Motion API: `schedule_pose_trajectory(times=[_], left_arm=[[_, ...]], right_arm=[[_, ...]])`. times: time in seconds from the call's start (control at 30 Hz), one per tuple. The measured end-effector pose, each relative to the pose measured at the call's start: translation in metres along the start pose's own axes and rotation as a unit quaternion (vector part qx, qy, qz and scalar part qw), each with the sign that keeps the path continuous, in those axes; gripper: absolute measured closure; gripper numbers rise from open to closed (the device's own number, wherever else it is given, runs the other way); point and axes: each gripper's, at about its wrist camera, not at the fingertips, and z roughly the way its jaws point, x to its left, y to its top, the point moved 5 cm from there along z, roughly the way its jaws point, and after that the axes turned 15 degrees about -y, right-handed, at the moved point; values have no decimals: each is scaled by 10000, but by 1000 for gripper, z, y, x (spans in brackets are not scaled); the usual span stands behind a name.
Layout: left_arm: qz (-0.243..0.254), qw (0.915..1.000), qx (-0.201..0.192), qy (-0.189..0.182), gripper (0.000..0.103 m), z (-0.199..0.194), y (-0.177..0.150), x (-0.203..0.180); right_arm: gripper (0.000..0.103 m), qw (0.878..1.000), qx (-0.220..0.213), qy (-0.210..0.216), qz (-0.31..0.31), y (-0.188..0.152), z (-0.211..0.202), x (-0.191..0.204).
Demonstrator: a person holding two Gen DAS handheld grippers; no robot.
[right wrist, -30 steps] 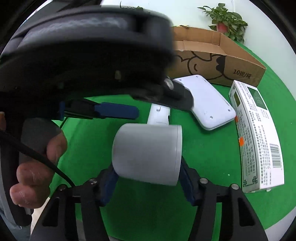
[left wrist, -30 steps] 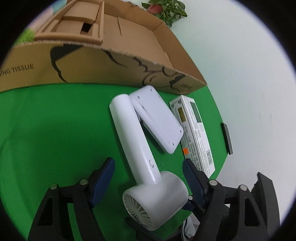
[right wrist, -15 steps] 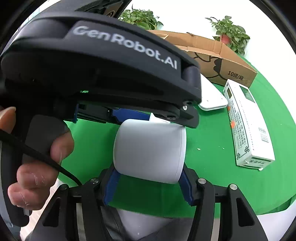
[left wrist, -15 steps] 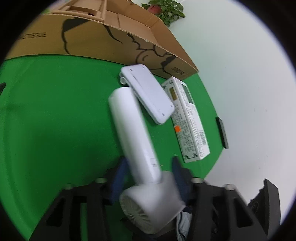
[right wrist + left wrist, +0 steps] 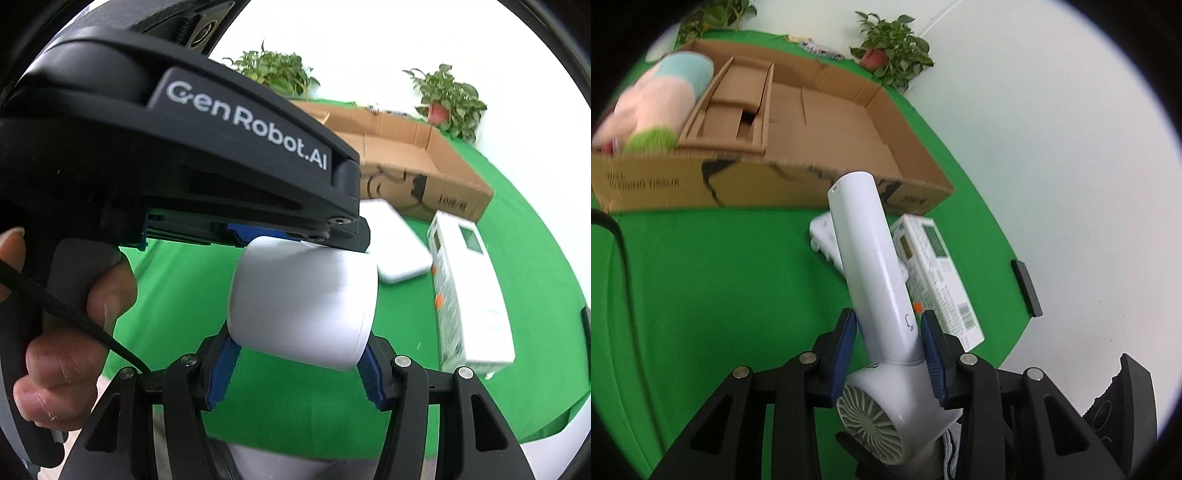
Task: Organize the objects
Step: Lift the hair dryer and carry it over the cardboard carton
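A white hair dryer (image 5: 871,269) is held off the green tabletop. My left gripper (image 5: 888,334) is shut on its handle near the head. My right gripper (image 5: 297,363) is shut on its round head (image 5: 303,302), seen from behind. The dryer's handle points toward an open cardboard box (image 5: 820,118), which also shows in the right wrist view (image 5: 417,162). A white flat device (image 5: 395,240) and a white printed carton (image 5: 469,288) lie on the green surface in front of the box.
A pink, blue and green plush item (image 5: 657,99) lies in the box's left end. Potted plants (image 5: 894,55) stand behind the box. A small black bar (image 5: 1027,288) lies on the white floor to the right. The left gripper's black body (image 5: 166,155) fills the right wrist view's upper left.
My left gripper closed on the dryer's handle and both grippers lifted the dryer off the green surface. Its handle now points up toward the box.
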Motion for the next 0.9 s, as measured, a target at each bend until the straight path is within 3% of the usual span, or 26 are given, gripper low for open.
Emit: schedule_pose_trajectory(times=[0.57,0.73,0.9], left_arm=[[943,9942,-507,32,68,-20,138,-65],[872,9949,-499,42,68,-16,179,-56],[633,9973,-329,169,68,3,209,-27]], right_arm=[[48,9960,-847,-210,178,142,-8,-46],[48,9971,-745,-123,127,189,15,-58],[48,9989,-441,84,154,210,56,-64]])
